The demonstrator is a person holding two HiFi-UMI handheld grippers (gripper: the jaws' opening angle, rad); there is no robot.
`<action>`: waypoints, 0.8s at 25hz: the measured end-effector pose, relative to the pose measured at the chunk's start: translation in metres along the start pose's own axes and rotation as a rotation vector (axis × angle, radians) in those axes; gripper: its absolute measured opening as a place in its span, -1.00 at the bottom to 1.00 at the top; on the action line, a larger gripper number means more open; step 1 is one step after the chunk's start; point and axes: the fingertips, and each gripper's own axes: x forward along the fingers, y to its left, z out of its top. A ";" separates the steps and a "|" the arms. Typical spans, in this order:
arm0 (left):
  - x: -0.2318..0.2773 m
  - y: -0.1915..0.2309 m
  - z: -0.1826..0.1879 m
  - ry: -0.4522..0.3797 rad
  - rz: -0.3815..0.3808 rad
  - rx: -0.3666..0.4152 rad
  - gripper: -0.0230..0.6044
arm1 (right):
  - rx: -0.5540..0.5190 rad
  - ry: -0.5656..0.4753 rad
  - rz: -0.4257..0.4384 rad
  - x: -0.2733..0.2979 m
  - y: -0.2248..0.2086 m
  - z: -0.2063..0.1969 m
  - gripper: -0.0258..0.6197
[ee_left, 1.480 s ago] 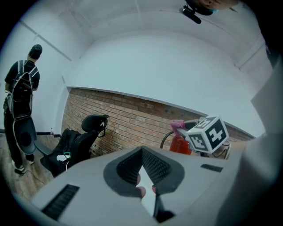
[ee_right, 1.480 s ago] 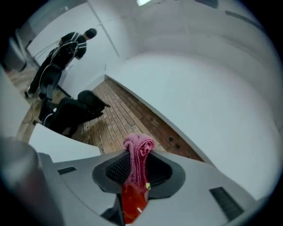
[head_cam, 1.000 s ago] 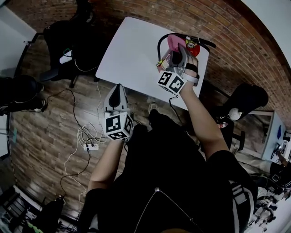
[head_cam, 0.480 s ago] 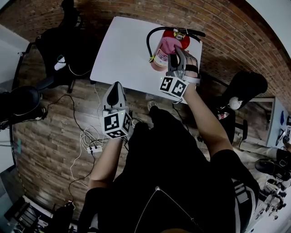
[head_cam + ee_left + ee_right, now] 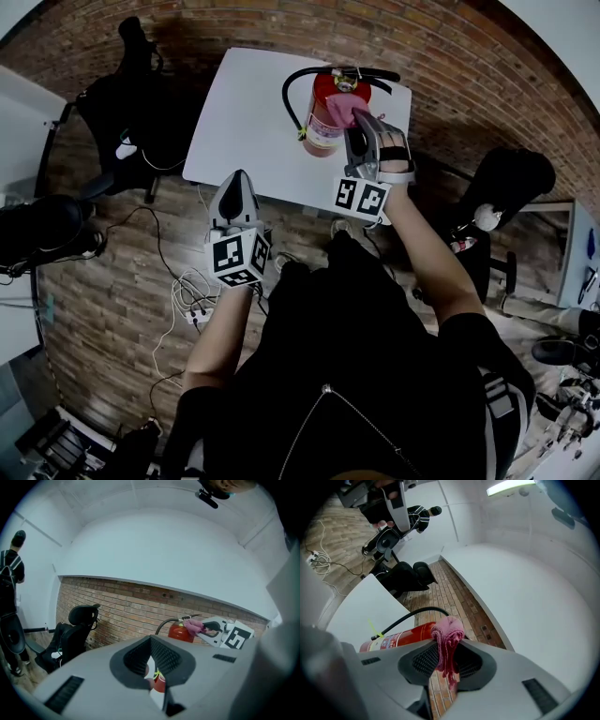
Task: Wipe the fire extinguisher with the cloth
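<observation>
A red fire extinguisher (image 5: 323, 117) with a black hose stands on the white table (image 5: 244, 112). My right gripper (image 5: 361, 129) is shut on a pink cloth (image 5: 356, 116), which presses against the cylinder's right side near the top. In the right gripper view the cloth (image 5: 447, 641) hangs between the jaws in front of the extinguisher (image 5: 401, 637). My left gripper (image 5: 234, 183) hovers at the table's front edge, shut with nothing in it, apart from the extinguisher. The left gripper view shows the extinguisher (image 5: 180, 632) and the cloth (image 5: 193, 626) ahead.
A brick wall (image 5: 469, 75) runs behind the table. Black office chairs stand at the left (image 5: 122, 103) and right (image 5: 511, 197). Cables and a power strip (image 5: 192, 300) lie on the wooden floor. A person (image 5: 11, 573) stands far off at the left.
My right gripper has drawn the cloth off the front of the cylinder to its right side, leaving more of the red body in sight. The left gripper has barely moved.
</observation>
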 end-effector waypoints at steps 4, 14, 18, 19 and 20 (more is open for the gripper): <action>0.022 -0.022 0.007 -0.015 0.025 0.005 -0.89 | 0.004 -0.049 0.033 0.001 -0.008 -0.014 -0.60; 0.066 -0.066 0.016 -0.042 0.118 0.014 -0.89 | 0.048 -0.119 0.084 0.022 -0.022 -0.059 -0.60; 0.080 -0.083 0.020 -0.047 0.151 0.026 -0.89 | 0.058 -0.140 0.092 0.027 -0.023 -0.070 -0.60; 0.083 -0.087 0.021 -0.048 0.157 0.029 -0.89 | 0.064 -0.140 0.097 0.028 -0.023 -0.073 -0.60; 0.086 -0.092 0.021 -0.050 0.161 0.031 -0.89 | 0.075 -0.137 0.105 0.029 -0.022 -0.079 -0.60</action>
